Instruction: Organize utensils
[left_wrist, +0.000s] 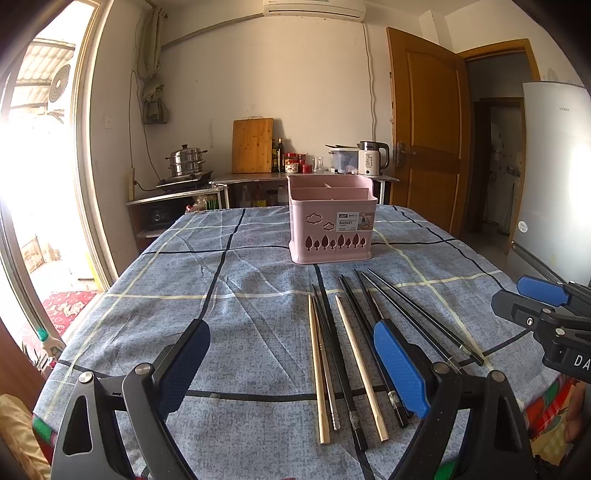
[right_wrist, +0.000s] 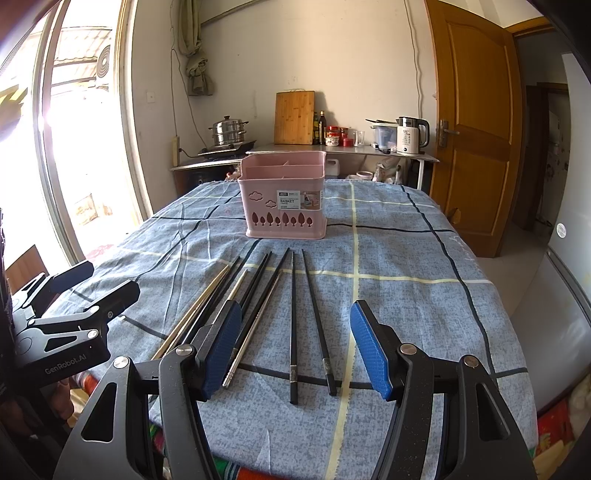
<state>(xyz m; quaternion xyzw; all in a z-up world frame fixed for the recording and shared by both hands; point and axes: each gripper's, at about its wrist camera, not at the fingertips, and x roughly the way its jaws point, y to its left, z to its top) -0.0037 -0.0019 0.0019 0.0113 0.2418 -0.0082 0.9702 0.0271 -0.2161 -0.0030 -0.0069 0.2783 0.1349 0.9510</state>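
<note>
Black, gold and silver chopsticks (right_wrist: 291, 325) lie loosely side by side before an upright, seemingly empty pink basket (right_wrist: 282, 199).

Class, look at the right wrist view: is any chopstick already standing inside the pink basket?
No. The pink basket shows only bare dividers, and the chopsticks lie flat on the tablecloth.

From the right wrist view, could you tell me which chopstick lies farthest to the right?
The black chopstick at the right end of the row; only bare tablecloth lies beyond it, and its neighbour is black too.
</note>
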